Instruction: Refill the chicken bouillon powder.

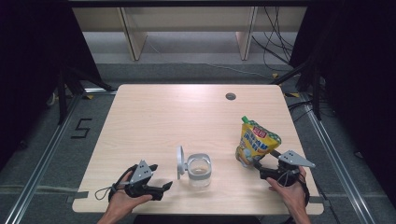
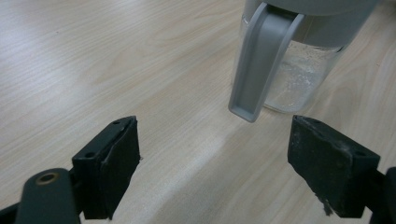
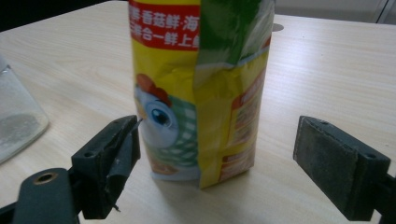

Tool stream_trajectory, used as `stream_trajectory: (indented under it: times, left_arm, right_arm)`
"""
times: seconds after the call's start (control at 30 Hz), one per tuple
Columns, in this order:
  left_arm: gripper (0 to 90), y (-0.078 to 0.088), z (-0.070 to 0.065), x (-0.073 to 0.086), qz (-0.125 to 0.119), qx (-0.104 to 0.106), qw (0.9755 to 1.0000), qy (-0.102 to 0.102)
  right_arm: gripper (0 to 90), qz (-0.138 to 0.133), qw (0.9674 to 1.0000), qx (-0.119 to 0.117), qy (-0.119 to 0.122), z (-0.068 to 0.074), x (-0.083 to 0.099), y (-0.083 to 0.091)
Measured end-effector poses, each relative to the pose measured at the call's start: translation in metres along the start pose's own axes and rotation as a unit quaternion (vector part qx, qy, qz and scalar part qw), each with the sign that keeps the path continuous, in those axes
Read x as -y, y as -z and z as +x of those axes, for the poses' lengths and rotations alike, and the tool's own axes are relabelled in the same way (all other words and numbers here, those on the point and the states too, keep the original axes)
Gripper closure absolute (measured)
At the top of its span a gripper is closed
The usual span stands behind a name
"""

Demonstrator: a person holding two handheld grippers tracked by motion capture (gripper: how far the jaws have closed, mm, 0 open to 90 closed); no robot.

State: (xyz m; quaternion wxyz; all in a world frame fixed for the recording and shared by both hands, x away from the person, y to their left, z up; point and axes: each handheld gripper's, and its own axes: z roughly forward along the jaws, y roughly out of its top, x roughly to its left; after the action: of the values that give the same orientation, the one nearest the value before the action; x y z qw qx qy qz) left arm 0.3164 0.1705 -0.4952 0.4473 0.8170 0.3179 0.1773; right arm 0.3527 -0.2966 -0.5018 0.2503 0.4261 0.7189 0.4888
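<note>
Right gripper (image 1: 259, 164): jaws stood wide apart, holding nothing, with the yellow pouch (image 3: 201, 88) upright between and just ahead of them, touched by neither pad
Left gripper (image 1: 164, 186): jaws also spread and empty, aimed at the glass jar (image 2: 299, 70), whose grey flip lid (image 2: 261, 60) hung open on the side toward this gripper
Pouch place: standing on the wooden table (image 1: 159, 116), close in front of the right gripper, nearer its left jaw than its right
Jar place: ahead of the left gripper and off to its right, between the two grippers in the high view (image 1: 199, 170)
Risk, pouch: it looked light and soft-sided with a creased fold down the front; an off-centre close would likely let the near jaw push it over or twist it before the far jaw arrived
Risk, jar: the hanging lid sat nearest the left gripper, so a forward reach could knock the lid and slide or tip the jar
Risk, pouring: an unsteadied jar could shift if the pouch was brought against its rim
Edges: both grippers worked near the table's front edge; the pouch stood not far from the side edge beyond the right gripper
Open room: broad bare tabletop lay beyond both grippers, and clear wood separated jar and pouch
</note>
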Motion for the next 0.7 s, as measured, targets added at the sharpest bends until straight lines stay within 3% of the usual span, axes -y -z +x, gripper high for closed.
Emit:
stream_trajectory:
  times: [0.03, 0.07, 0.13, 0.2, 0.27, 0.3, 0.33, 0.37, 0.4, 0.47, 0.5, 0.53, 0.57, 0.6, 0.63, 0.7]
  left_arm:
    - [16.6, -0.001, -0.001, 0.000, -0.002, 0.003, 1.0000, 0.003]
    - [16.7, -0.001, -0.002, 0.001, 0.003, 0.002, 0.9999, 0.010]
    - [16.8, 0.000, -0.002, 0.000, 0.000, -0.002, 1.0000, -0.005]
    - [16.8, 0.000, -0.002, 0.000, 0.000, -0.003, 1.0000, -0.004]
    - [16.8, -0.001, -0.001, 0.001, 0.000, -0.003, 1.0000, -0.004]
    - [16.8, -0.001, -0.001, 0.001, 0.001, -0.001, 1.0000, 0.000]
    - [16.8, 0.000, 0.000, 0.001, 0.002, -0.001, 1.0000, -0.007]
    - [16.9, -0.001, -0.002, 0.002, 0.000, -0.002, 0.9999, 0.011]
    - [17.2, 0.000, -0.001, 0.001, -0.003, -0.005, 1.0000, -0.002]
    - [17.4, 0.001, 0.001, 0.001, -0.002, -0.007, 0.9999, -0.007]
    - [17.4, 0.000, -0.001, 0.001, -0.004, -0.001, 0.9999, 0.016]
    - [17.4, 0.001, 0.001, 0.001, -0.004, -0.005, 1.0000, -0.004]
    - [17.4, 0.001, 0.001, 0.001, -0.006, -0.004, 1.0000, -0.004]
    - [17.4, 0.000, -0.001, 0.002, -0.004, -0.005, 0.9999, 0.013]
    - [17.4, 0.000, 0.001, 0.001, -0.003, -0.005, 1.0000, -0.005]
    - [17.5, 0.000, 0.001, 0.001, -0.006, 0.004, 1.0000, 0.002]
  right_arm:
    - [15.6, 0.001, 1.0000, 0.000, -0.005, 0.000, 0.000, -0.001]
    - [15.2, -0.005, 1.0000, 0.002, 0.007, -0.001, 0.000, -0.004]
    - [15.4, -0.008, 1.0000, -0.006, -0.002, 0.001, 0.000, -0.006]
    - [15.5, -0.005, 0.9999, -0.009, -0.007, 0.003, 0.000, -0.009]
    - [15.5, -0.006, 0.9999, -0.012, 0.010, 0.002, 0.000, -0.013]
    - [15.5, -0.008, 0.9998, -0.016, -0.002, 0.005, 0.000, -0.014]
    - [15.5, -0.008, 0.9998, -0.019, -0.004, 0.006, -0.001, -0.016]
    - [15.5, -0.016, 0.9996, -0.019, 0.009, 0.004, -0.001, -0.018]
    - [15.7, -0.018, 0.9996, -0.024, 0.001, 0.006, -0.001, -0.019]
    - [15.6, -0.024, 0.9992, -0.024, 0.022, 0.004, -0.001, -0.023]
    - [15.6, -0.017, 0.9995, -0.025, -0.001, 0.007, -0.001, -0.023]
    - [15.6, -0.017, 0.9995, -0.024, 0.007, 0.006, -0.001, -0.024]
    - [15.4, -0.011, 0.9996, -0.026, 0.003, 0.007, -0.001, -0.025]
    - [15.4, -0.020, 0.9994, -0.023, 0.017, 0.006, 0.000, -0.027]
    - [15.4, -0.009, 0.9996, -0.025, -0.002, 0.008, 0.000, -0.026]
    - [15.5, -0.019, 0.9994, -0.029, 0.008, 0.006, 0.000, -0.029]
